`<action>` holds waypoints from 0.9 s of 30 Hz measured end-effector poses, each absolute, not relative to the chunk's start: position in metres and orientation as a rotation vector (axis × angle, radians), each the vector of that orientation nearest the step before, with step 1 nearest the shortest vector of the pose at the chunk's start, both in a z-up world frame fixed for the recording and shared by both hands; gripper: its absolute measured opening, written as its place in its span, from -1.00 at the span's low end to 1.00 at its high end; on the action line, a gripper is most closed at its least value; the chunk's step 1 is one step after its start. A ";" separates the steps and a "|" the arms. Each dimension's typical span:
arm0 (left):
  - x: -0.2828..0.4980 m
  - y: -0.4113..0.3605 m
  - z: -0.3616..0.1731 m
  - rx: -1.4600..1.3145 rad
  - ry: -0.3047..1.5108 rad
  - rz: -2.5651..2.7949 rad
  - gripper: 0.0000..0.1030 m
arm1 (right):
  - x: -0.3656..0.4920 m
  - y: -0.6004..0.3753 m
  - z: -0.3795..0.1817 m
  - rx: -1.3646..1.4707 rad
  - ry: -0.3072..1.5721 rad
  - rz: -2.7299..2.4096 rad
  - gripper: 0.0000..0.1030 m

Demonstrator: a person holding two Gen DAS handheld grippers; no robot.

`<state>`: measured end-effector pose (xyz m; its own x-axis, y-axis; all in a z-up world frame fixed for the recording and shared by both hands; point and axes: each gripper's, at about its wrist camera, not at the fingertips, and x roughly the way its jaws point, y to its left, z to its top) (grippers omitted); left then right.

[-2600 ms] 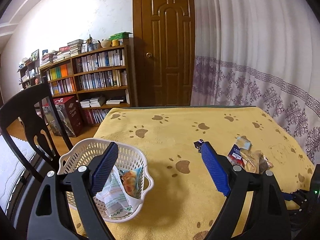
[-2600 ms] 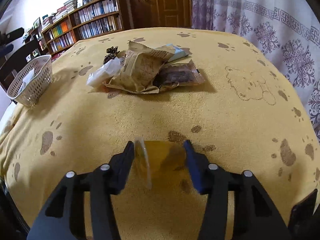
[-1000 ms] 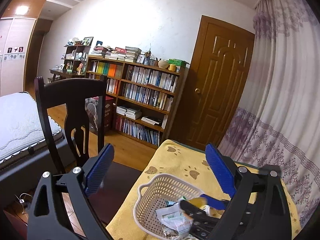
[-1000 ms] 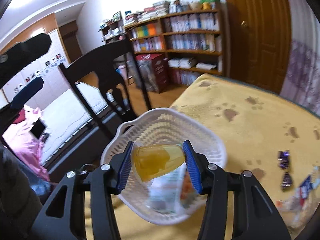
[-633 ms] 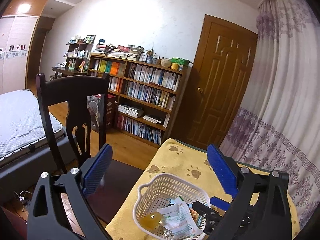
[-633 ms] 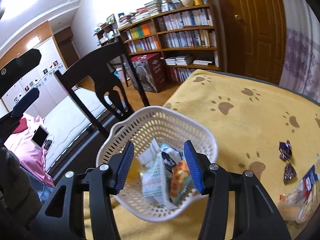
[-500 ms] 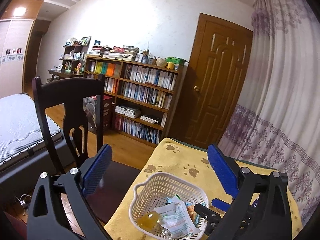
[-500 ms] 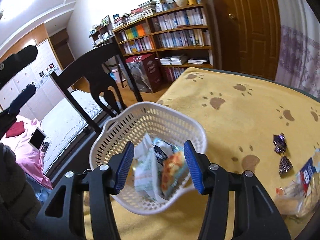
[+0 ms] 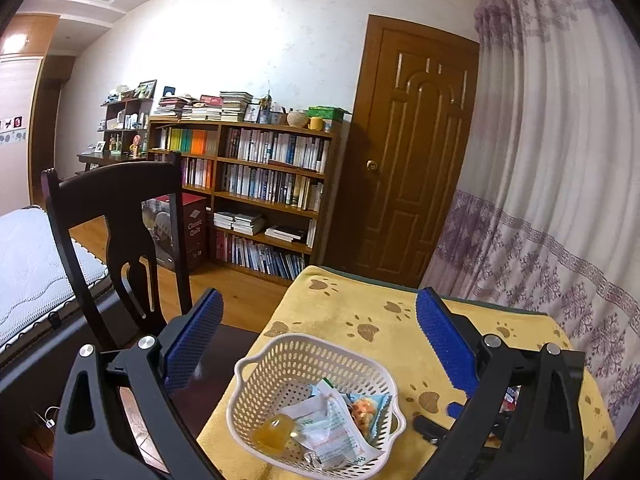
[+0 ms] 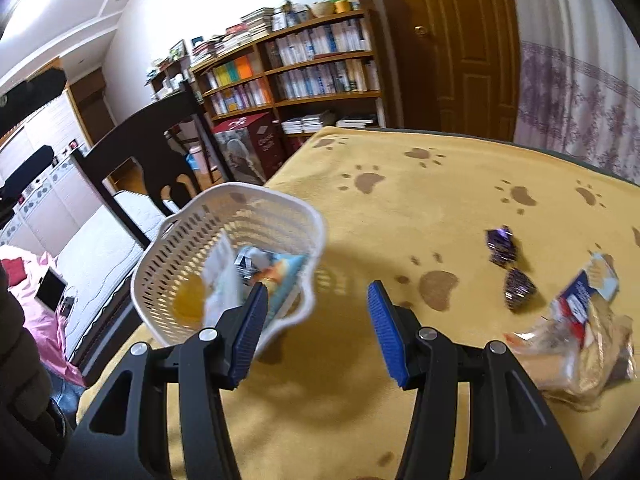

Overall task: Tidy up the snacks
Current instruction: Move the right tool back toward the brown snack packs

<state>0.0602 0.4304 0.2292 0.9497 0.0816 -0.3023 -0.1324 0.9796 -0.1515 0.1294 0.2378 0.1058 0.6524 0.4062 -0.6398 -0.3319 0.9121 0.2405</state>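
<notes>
A white lattice basket (image 9: 280, 364) (image 10: 188, 236) stands at the table's left corner. Inside lie a yellow jelly cup (image 9: 274, 434) (image 10: 188, 300), a white-green packet (image 9: 332, 428) and an orange-blue packet (image 10: 280, 276). My left gripper (image 9: 316, 332) hovers open above the basket, empty. In the right wrist view my right gripper (image 10: 316, 320) is open and empty just right of the basket. Two purple wrapped candies (image 10: 502, 246) (image 10: 518, 288) and a pile of snack bags (image 10: 580, 332) lie on the cloth at the right.
A yellow paw-print cloth (image 10: 420, 208) covers the table. A dark wooden chair (image 9: 116, 216) stands beyond the left edge, with a bed (image 9: 28, 264) behind it. A bookshelf (image 9: 256, 184), a door (image 9: 408, 160) and a curtain (image 9: 560, 168) line the far side.
My right gripper carried the yellow jelly cup from the table to the basket, let it go inside, opened and drew back to the right. The left gripper rose and stays open.
</notes>
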 end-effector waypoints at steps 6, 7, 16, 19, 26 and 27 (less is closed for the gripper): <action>0.063 0.419 0.226 -0.148 0.310 0.090 0.92 | 0.120 0.194 0.103 0.141 0.733 0.335 0.04; 0.064 0.417 0.226 -0.145 0.312 0.087 0.92 | 0.118 0.181 0.101 0.160 0.732 0.312 0.05; 0.066 0.400 0.220 -0.111 0.330 0.053 0.92 | 0.113 0.083 0.090 0.315 0.721 0.133 0.05; 0.067 0.391 0.219 -0.091 0.337 0.036 0.92 | 0.113 0.051 0.084 0.391 0.720 0.084 0.05; 0.069 0.375 0.214 -0.054 0.352 0.008 0.93 | 0.117 0.019 0.069 0.474 0.732 0.047 0.05; 0.069 0.374 0.213 -0.051 0.354 0.005 0.93 | 0.118 0.019 0.067 0.474 0.736 0.048 0.05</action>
